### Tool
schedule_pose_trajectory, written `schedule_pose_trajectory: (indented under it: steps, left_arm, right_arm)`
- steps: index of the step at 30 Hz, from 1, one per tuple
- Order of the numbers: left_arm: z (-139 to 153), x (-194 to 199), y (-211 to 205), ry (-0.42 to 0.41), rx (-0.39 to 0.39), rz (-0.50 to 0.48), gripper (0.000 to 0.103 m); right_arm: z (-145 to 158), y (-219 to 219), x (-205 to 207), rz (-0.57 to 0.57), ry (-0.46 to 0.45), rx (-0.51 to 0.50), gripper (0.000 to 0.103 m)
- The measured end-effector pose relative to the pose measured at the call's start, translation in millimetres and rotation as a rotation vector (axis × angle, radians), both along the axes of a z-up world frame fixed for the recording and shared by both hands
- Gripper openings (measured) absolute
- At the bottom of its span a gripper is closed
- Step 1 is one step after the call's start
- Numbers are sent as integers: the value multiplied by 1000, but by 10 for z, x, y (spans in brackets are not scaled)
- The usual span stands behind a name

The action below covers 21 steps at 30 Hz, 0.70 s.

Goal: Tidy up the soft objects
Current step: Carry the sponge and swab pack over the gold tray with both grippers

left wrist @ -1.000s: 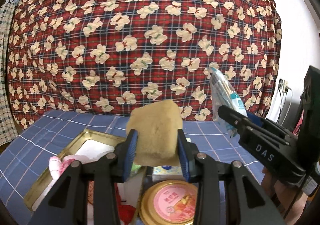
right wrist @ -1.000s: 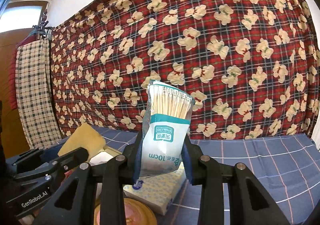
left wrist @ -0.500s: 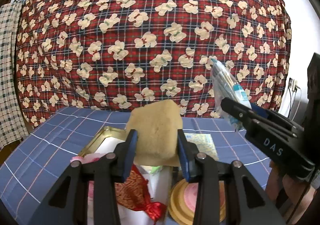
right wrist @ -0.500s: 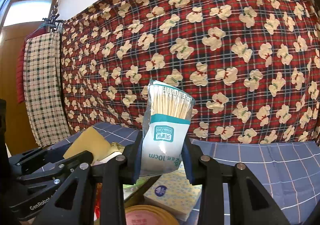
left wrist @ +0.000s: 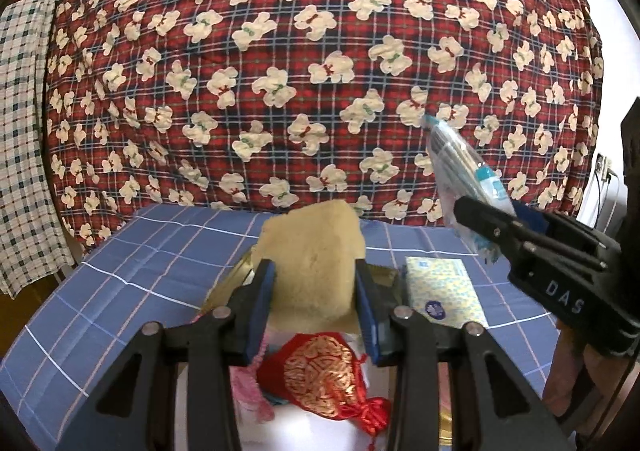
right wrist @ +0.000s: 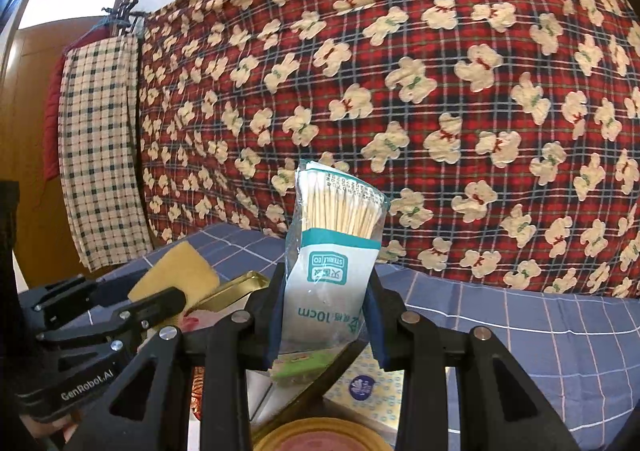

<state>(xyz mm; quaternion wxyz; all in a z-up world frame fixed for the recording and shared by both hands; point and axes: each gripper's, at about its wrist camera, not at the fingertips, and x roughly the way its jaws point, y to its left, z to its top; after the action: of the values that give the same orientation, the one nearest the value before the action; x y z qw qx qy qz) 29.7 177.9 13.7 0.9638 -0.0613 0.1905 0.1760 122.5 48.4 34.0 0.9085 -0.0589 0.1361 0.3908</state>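
Right now I have both grippers loaded and raised above the gold tin (left wrist: 236,271). My left gripper (left wrist: 316,315) is clamped on the tan sponge (left wrist: 316,263), pinched low so most of it stands clear of the pads. My right gripper (right wrist: 326,319) squeezes the cotton swab packet (right wrist: 332,251) near its bottom, upright, probably so the loose top does not flop. Below, a red pouch (left wrist: 320,375) already lies in the tin, and a tissue pack (left wrist: 440,291) sits just right of it on the blue checked cloth (left wrist: 120,275). I judge the tin's far part offers room; its rim is the edge to clear.
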Motion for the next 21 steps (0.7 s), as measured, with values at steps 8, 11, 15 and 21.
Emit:
schedule_pose_trajectory:
  steps: [8,11,15,21]
  left_arm:
    - [5,54,196,42,1,13,38]
    - [-25,105,266,66,-9,11,38]
    - [-48,181,334,99,-10,4,38]
    - [-104,315,441,159,-17,-14,38]
  right_arm:
    - [-60,227,53,17,33,-44,38]
    - [-89,318,85,20,50,-69,38]
    - [-139,449,132,22,68,-120,38]
    - [-296,679,292,15,139,-227,38]
